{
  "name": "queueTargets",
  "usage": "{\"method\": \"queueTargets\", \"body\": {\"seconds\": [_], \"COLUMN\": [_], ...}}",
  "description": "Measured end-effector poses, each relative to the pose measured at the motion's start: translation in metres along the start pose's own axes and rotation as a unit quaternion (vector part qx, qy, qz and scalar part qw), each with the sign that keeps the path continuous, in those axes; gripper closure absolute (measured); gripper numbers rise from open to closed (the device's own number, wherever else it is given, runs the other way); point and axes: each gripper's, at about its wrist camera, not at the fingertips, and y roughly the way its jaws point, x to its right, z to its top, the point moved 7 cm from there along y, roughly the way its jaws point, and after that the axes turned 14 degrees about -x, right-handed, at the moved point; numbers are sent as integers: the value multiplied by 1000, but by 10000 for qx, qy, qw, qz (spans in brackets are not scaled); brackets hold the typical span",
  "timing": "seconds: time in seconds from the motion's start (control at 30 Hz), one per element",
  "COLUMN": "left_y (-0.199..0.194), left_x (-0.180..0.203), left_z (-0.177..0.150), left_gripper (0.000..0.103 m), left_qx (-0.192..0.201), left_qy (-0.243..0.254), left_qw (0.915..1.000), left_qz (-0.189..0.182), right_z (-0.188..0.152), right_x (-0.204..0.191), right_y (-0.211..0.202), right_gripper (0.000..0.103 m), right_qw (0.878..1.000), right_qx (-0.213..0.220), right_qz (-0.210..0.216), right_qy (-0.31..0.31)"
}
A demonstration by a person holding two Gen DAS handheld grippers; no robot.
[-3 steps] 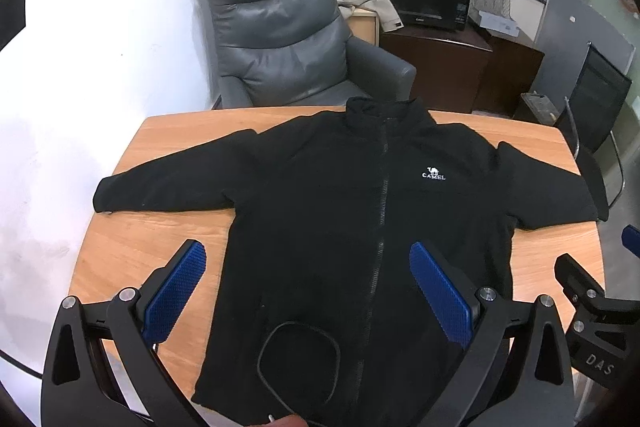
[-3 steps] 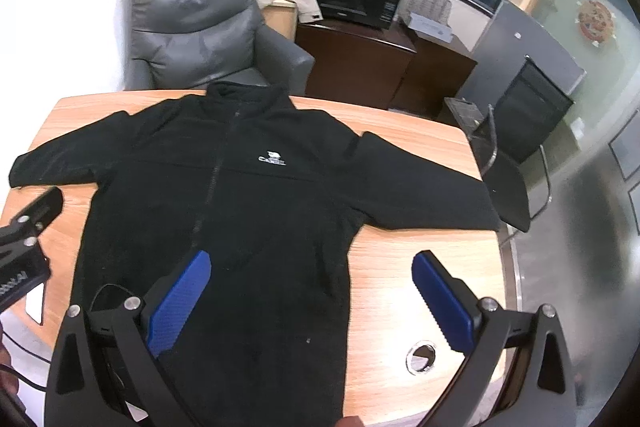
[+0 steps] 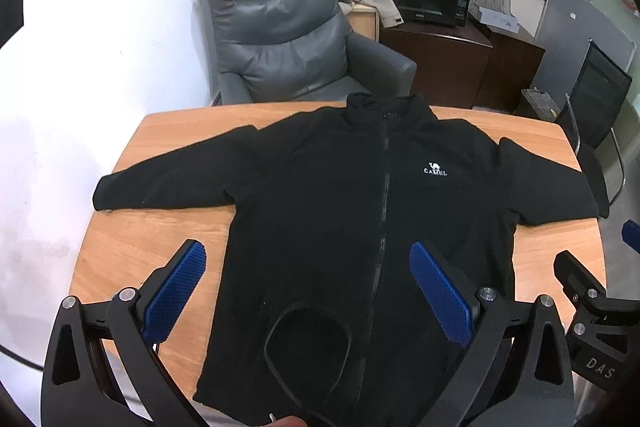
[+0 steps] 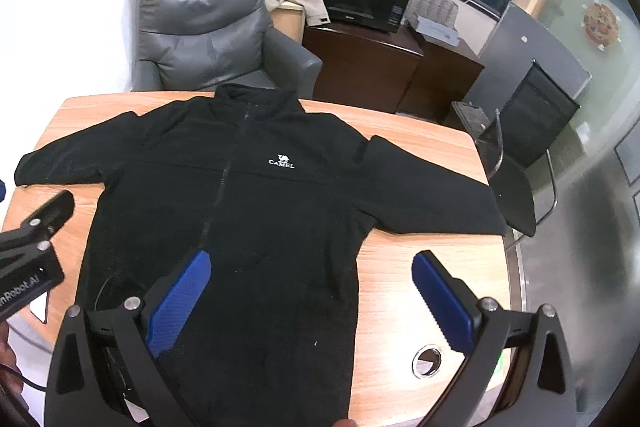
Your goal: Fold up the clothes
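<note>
Only right view: grommet (image 4: 427,360) beside jacket (image 4: 256,211).

A black jacket (image 4: 256,211) lies flat on the wooden surface (image 4: 432,251), front up and zipped, both sleeves spread wide. Its collar points toward a grey armchair (image 4: 200,15) at the far edge. The white logo (image 4: 281,162) sits on the chest. The right tool (image 4: 310,297) hangs above the jacket's lower hem, blue pads (image 4: 178,305) wide apart, one over the cloth and the other over bare wood near a metal grommet (image 4: 427,361). The left tool (image 4: 36,227) pokes in beside the far sleeve. Behind, a microwave (image 4: 362,3) stands on a dark cabinet (image 4: 360,63).
</note>
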Motion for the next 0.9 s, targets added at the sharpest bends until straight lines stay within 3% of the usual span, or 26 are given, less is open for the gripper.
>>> {"method": "queueTargets", "body": {"seconds": [0.27,0.4,0.77,0.9], "left_y": [8,11,19,25], "left_x": [-3,-3,10,14], "left_z": [1,1,6,7], "left_gripper": [0,0,0,0], "left_qx": [-187,-213,-248,-305], "left_qy": [19,10,237,290], "left_qw": [9998,9996,9987,9967], "left_qz": [-73,-192,-368,-692], "right_z": [5,6,13,14], "right_x": [-7,4,8,9], "right_y": [9,11,14,18], "right_gripper": [0,0,0,0], "right_qw": [9986,9994,9993,9995], "right_qx": [-138,-61,-117,-122], "right_qz": [-515,-307,-332,-237], "right_qy": [33,139,106,139]}}
